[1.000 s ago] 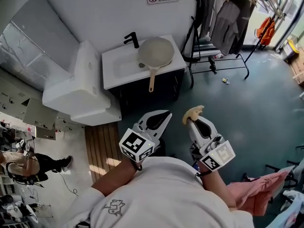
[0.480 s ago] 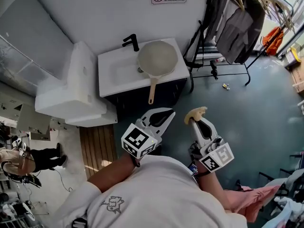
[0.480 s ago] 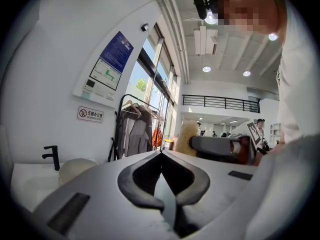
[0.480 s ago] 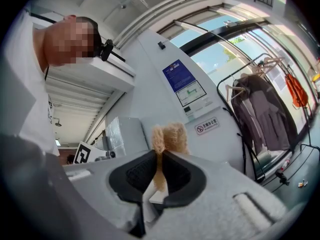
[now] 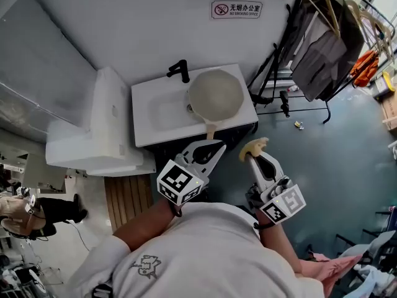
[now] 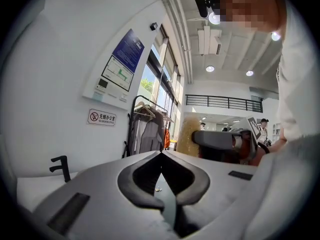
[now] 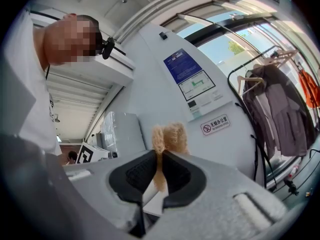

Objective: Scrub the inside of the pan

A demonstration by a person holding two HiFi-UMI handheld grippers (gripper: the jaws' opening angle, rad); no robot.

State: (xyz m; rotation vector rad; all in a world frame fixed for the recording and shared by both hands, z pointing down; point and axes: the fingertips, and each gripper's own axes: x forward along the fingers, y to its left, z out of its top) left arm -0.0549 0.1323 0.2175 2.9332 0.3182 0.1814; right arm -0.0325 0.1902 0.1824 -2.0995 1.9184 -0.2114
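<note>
Short of the pan point(image 5: 216, 94), the right gripper point(image 5: 252, 156) is clamping a tan sponge point(image 5: 255, 146) and the left gripper point(image 5: 218, 145) is hanging pinched together, empty, so the step is probably still the approach, with pressing the sponge inside the pan next.

White wall point(image 5: 155, 30), teal floor point(image 5: 347, 135) (clothes rack point(image 5: 322, 48)).

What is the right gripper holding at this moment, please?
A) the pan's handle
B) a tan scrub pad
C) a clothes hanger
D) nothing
B: the right gripper is shut on a tan scrub pad, while the pan lies apart from it on the washbasin.
</note>
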